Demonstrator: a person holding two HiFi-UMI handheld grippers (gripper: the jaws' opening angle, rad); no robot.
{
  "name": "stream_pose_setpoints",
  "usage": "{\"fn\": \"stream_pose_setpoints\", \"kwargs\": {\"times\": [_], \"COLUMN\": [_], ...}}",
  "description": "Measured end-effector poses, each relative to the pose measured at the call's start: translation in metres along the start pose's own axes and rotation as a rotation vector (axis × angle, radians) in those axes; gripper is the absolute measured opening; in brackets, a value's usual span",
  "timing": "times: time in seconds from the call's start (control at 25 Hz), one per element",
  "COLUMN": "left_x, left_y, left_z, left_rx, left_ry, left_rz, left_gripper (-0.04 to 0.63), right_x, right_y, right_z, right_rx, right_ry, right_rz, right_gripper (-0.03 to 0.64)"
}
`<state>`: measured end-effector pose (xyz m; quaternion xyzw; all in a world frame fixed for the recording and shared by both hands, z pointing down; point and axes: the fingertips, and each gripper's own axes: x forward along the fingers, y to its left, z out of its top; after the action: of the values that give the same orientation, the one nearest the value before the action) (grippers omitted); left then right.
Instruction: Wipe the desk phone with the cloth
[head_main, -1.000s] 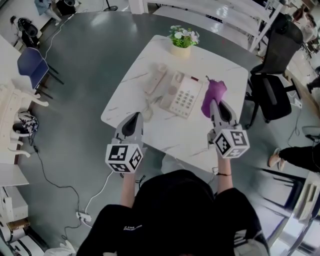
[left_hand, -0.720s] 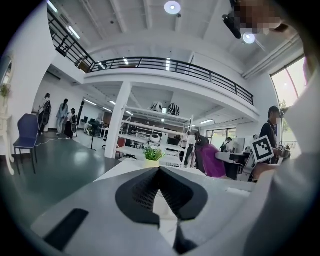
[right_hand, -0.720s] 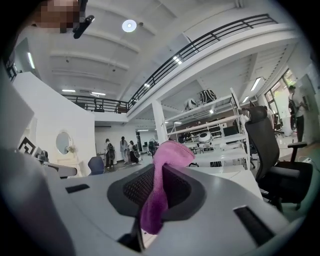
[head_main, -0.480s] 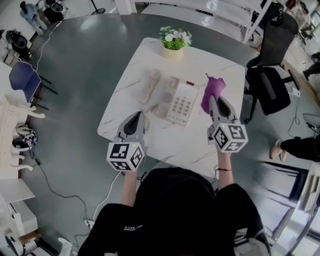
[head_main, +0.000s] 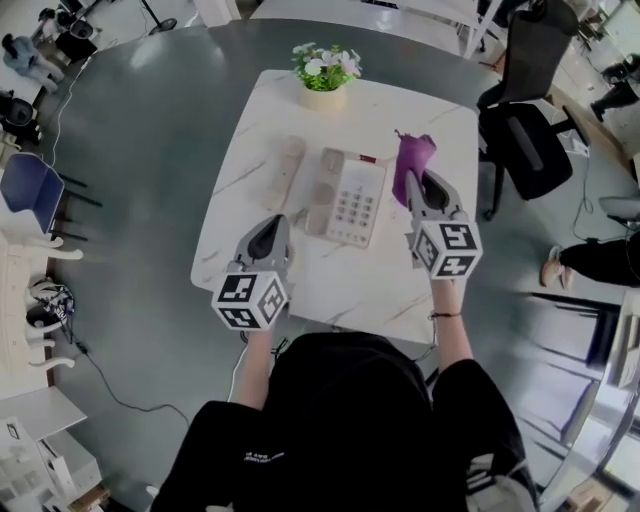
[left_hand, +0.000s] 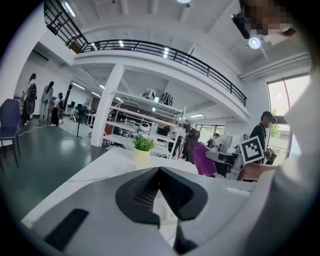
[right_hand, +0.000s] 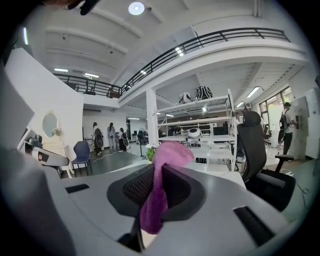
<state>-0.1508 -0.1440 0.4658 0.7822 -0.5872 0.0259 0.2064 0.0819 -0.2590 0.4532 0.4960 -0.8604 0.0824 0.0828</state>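
Note:
The beige desk phone (head_main: 348, 198) sits mid-table on the white marble table (head_main: 330, 275). Its handset (head_main: 288, 172) lies off the cradle, just left of the base. My right gripper (head_main: 414, 185) is shut on the purple cloth (head_main: 412, 160), which sticks up beyond the jaws just right of the phone, apart from it. In the right gripper view the cloth (right_hand: 169, 154) is pinched between the jaws of the right gripper (right_hand: 159, 169). My left gripper (head_main: 272, 224) hovers at the phone's near left, shut and empty. The left gripper view shows its jaws (left_hand: 159, 171) meeting and the cloth (left_hand: 201, 159) to the right.
A potted plant (head_main: 323, 75) stands at the table's far edge, also visible as the plant (left_hand: 142, 146). A black office chair (head_main: 522, 140) stands by the right side. A blue chair (head_main: 28, 185) and cables lie on the floor at left. People stand in the background.
The head view has swung, so the table sits more to the left. My right gripper has carried the cloth slightly farther along the phone's right side. The left gripper has hardly moved.

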Motion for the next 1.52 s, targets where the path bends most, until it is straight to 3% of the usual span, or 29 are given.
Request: {"fn": "stream_pose_setpoints", "kwargs": {"times": [0.28, 0.8, 1.52], "left_x": [0.025, 0.057, 0.06], "left_y": [0.006, 0.018, 0.021], "left_z": [-0.008, -0.027, -0.042], "left_rx": [-0.026, -0.068, -0.1], "left_ry": [0.042, 0.091, 0.116], "left_rz": [-0.04, -0.051, -0.051], "left_gripper": [-0.002, -0.002, -0.002], "right_x": [0.027, 0.079, 0.099], "right_y": [-0.002, -0.001, 0.022], "right_z": [-0.015, -0.042, -0.08], "right_rx": [-0.089, -0.277, -0.279], "right_ry": [0.065, 0.179, 0.277], "right_rz": [-0.014, 0.038, 0.14], "right_gripper": [0.034, 0.034, 0.034]}}
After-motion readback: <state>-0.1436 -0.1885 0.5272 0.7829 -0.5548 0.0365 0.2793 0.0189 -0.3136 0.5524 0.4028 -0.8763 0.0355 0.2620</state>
